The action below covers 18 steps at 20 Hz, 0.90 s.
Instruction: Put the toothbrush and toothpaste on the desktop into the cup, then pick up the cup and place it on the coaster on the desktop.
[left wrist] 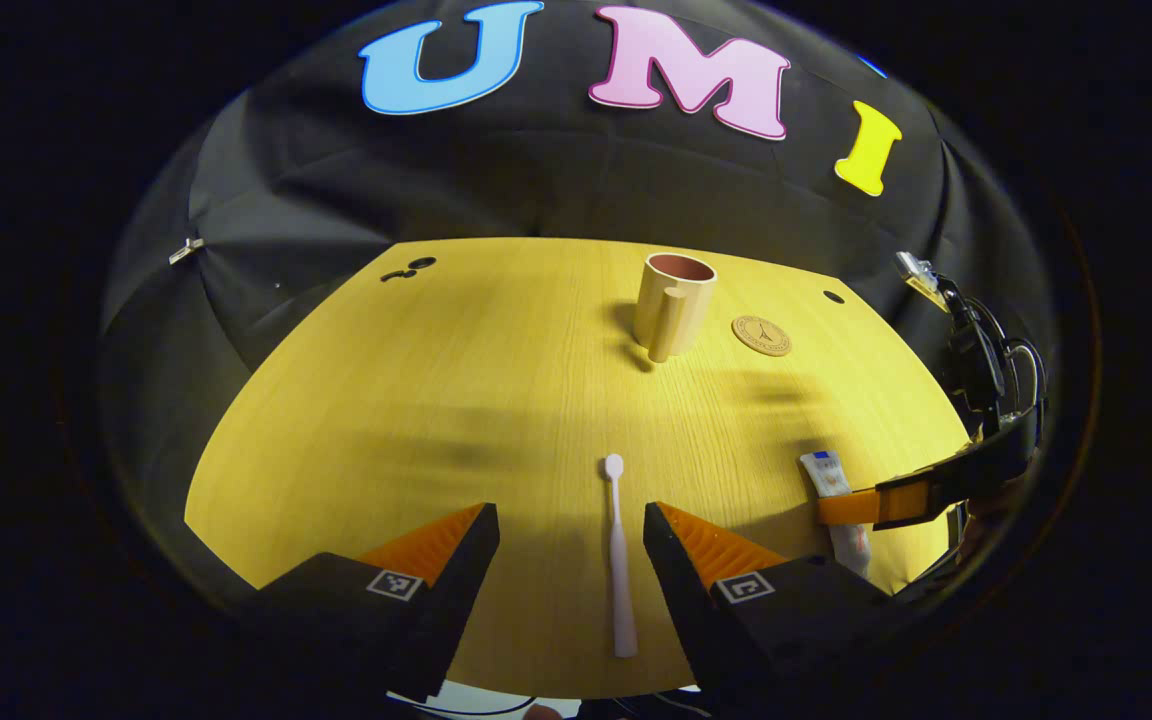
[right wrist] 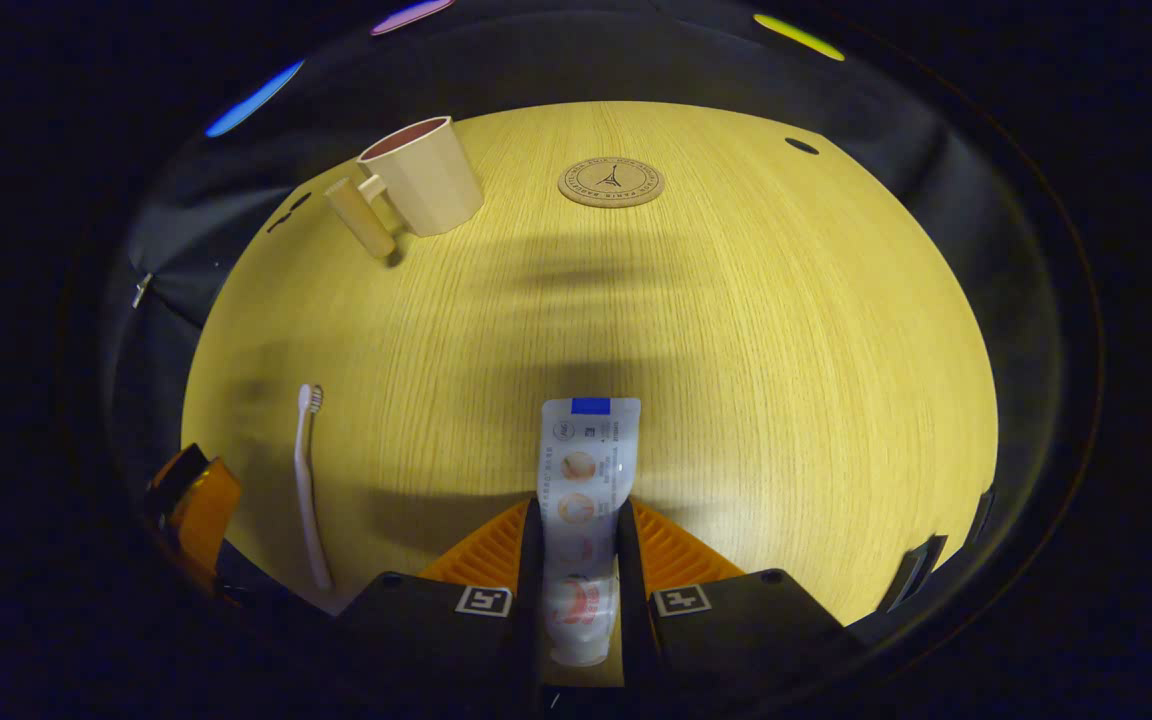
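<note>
On the desktop (right wrist: 736, 330): beige cup (right wrist: 424, 175) upright, cork coaster (right wrist: 611, 182) beside it, apart.
Right claw (right wrist: 578, 540): my 2 fingers clamp the toothpaste tube (right wrist: 586, 470).
Left claw (left wrist: 571, 525): spread wide, white toothbrush (left wrist: 618, 555) lying flat between my fingers.

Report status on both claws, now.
Right claw shut on toothpaste. Left claw open, straddling toothbrush. Cup empty, beside coaster. Path clear.

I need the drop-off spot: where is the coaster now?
The coaster lies flat at the desktop's far side in the right gripper view, right of the cup, apart from it.
</note>
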Available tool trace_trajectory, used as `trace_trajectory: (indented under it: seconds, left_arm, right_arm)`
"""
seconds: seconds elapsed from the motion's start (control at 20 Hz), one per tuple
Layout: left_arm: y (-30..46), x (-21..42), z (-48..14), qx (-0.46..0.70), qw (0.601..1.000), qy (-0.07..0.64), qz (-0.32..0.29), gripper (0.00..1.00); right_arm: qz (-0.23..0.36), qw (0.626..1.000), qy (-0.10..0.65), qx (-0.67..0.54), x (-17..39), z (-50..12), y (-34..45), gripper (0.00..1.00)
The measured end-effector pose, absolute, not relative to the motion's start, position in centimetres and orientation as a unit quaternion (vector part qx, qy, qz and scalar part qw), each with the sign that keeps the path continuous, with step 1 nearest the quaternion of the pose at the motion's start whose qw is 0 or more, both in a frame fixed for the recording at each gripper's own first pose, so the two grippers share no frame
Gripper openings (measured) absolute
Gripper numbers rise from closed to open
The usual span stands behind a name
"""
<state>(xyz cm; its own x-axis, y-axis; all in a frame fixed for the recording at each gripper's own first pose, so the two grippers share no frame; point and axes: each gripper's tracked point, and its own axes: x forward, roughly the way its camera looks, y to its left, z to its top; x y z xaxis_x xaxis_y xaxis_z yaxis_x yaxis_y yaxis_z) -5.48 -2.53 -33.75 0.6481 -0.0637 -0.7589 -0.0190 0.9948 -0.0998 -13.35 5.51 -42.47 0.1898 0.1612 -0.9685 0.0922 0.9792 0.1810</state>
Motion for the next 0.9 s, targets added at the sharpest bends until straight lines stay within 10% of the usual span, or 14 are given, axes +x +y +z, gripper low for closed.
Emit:
trace_trajectory:
  seconds: [0.9]
  left_arm:
    - [-5.0, -5.7, -40.6, -0.01, 0.838, 0.545, -0.016, 0.75]
  right_arm:
    - [0.096, 0.82, 0.553, 0.107, -11.2, -36.3, 0.3, 0.36]
